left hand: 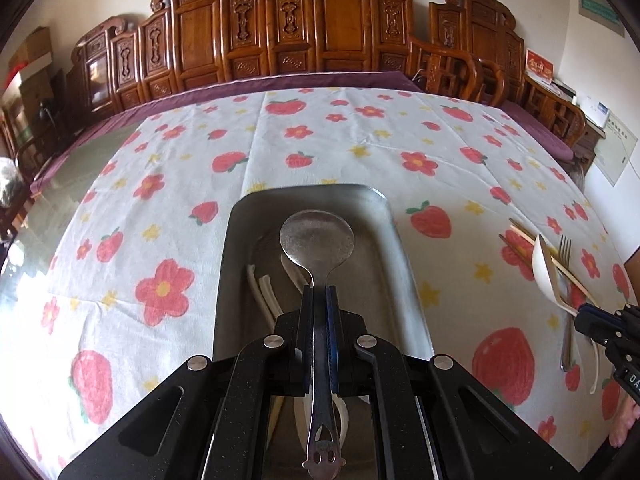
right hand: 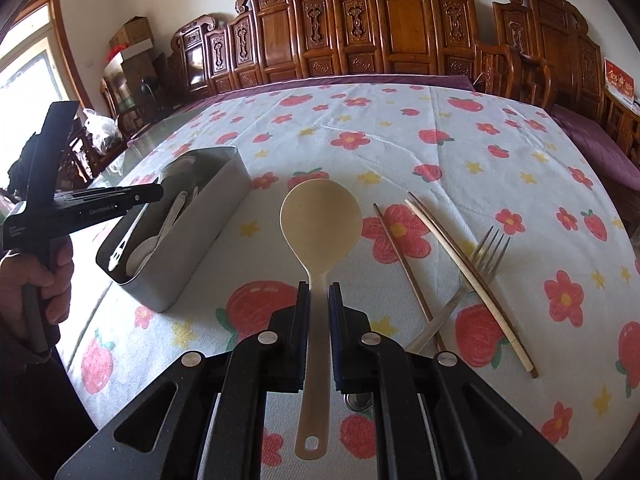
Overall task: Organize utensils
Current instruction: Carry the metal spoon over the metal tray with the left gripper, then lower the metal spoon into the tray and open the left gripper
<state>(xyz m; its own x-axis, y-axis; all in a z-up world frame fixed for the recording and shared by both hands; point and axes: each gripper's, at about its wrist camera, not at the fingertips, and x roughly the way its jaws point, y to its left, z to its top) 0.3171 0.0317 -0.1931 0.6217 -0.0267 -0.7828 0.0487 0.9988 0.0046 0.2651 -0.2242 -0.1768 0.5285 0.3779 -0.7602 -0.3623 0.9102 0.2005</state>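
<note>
Metal spoon point(left hand: 318, 248), bowl pointing away over the grey bin point(left hand: 384, 216), gripped lengthwise in left gripper point(left hand: 320, 300) jaws; right gripper point(right hand: 319, 296) jaws clamp cream spoon point(right hand: 320, 216), right of bin.

Both views are bright with soft daylight from a window point(right hand: 24, 64) at the left; shadows are faint. Fisheye distortion bends the edges, with dark vignetted corners; focus is sharp.

Table covered by strawberry-print tablecloth point(left hand: 328, 140); carved wooden bench point(right hand: 400, 36) set behind; cardboard boxes point(right hand: 134, 36) stacked near window point(right hand: 28, 64).
</note>
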